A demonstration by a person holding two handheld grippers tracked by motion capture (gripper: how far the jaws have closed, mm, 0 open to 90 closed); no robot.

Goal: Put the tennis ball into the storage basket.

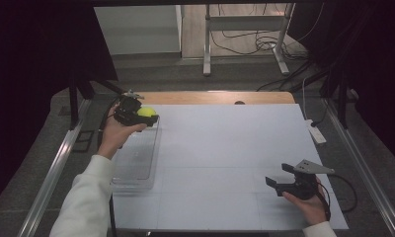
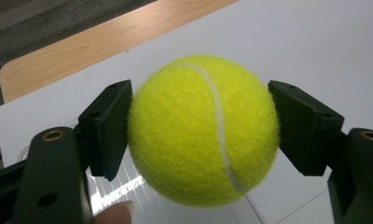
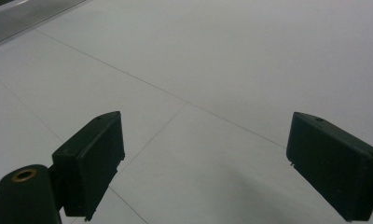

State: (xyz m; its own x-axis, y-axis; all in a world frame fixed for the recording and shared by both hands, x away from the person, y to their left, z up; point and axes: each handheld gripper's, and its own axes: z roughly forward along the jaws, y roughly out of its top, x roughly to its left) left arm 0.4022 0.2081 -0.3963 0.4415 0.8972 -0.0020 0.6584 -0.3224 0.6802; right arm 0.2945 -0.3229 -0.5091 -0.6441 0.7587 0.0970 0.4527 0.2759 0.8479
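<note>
A yellow tennis ball (image 2: 203,130) sits squeezed between the two black pads (image 2: 107,128) of my left gripper (image 2: 201,128). In the high view that left gripper (image 1: 147,115) is held up over the far end of a clear plastic tray (image 1: 136,163) at the table's left, with the ball (image 1: 146,112) at its tip. My right gripper (image 1: 279,176) rests low near the table's front right, pointing left. Its jaws stand wide apart in the right gripper view (image 3: 203,163), with only the white table top (image 3: 222,70) between them.
The white table top (image 1: 225,148) covers most of a wooden table whose bare edge (image 1: 215,97) shows at the back. A white power strip (image 1: 316,132) lies by the right edge. Metal rails run along both sides, and a frame with cables stands behind.
</note>
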